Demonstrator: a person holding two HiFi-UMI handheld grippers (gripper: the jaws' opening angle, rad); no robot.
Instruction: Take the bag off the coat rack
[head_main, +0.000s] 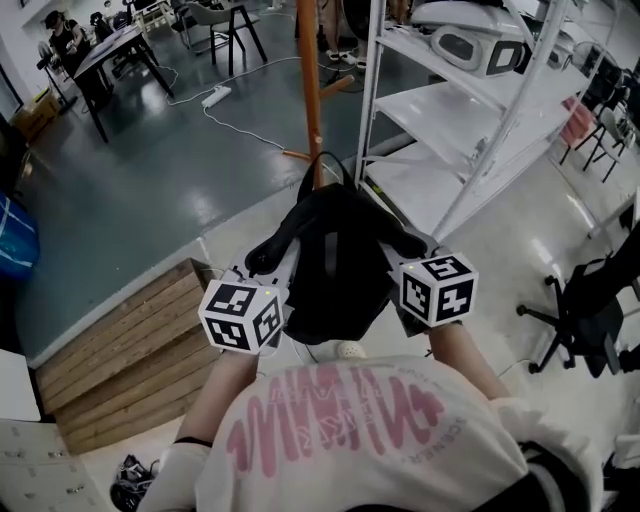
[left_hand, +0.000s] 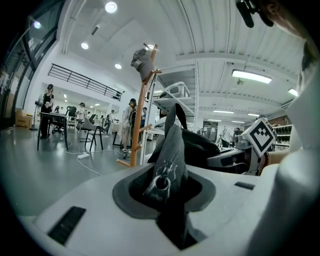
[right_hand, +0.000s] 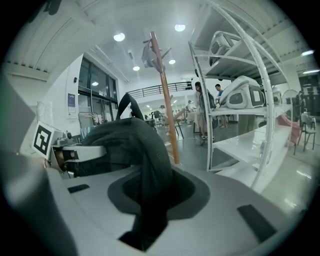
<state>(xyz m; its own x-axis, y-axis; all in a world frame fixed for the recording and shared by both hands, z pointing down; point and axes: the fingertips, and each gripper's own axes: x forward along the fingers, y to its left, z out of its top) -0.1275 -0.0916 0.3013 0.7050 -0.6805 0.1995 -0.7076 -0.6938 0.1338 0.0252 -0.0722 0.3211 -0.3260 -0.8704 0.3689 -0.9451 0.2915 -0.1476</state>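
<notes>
There is one black bag (head_main: 335, 265), one orange coat rack (head_main: 311, 90) and two grippers. The left gripper (left_hand: 167, 192) has its jaws pinching a strip of the bag that has a zip and a small metal ring on it. The right gripper (right_hand: 150, 200) has its jaws pinching a thick fold of the bag's black cloth. So the bag is up in the air between the two grippers, with one on each side of it, and its thin top loop sticks up with nothing holding it. The bag is not touching the coat rack. The rack stands apart from it, farther from the person, and one grey thing (left_hand: 142, 59) hangs near the top of the pole. Just beside the rack stands one tall white shelf unit (head_main: 470, 110). The room is big and bright with lamps on the ceiling. The floor (head_main: 150, 190) is dark grey on the left and shiny white on the right. One low wooden platform (head_main: 120, 340) lies on the left. One black office chair (head_main: 585, 300) stands on the right. One white power strip (head_main: 216, 96) lies on the grey floor, and one dark worktop (head_main: 115, 45) stands far off.
</notes>
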